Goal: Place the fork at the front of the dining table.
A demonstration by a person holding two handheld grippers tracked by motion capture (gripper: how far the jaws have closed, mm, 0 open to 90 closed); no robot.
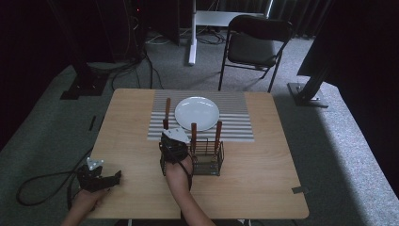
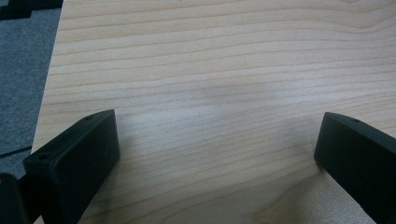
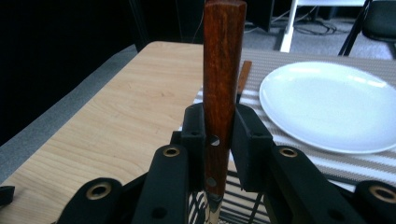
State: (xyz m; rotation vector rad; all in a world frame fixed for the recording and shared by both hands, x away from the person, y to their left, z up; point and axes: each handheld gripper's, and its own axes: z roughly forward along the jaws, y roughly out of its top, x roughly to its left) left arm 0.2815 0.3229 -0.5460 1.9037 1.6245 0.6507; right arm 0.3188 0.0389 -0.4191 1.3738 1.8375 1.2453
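high view: right claw [image 1: 173, 141] is seen at the wire caddy [image 1: 207, 157] mid-table; left claw [image 1: 104, 179] is rested near the table's front-left corner | left gripper view: claw released over bare table [image 2: 210, 70] | right gripper view: upright wooden handle [image 3: 222, 60] is clenched between the pads, near the white plate [image 3: 336, 105].

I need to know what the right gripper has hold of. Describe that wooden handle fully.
The wooden handle is reddish-brown, flat-sided and grainy, with two metal rivets low down. It stands upright in the wire caddy, metal showing below the wood. The right gripper is shut on it, pads pressing both sides.
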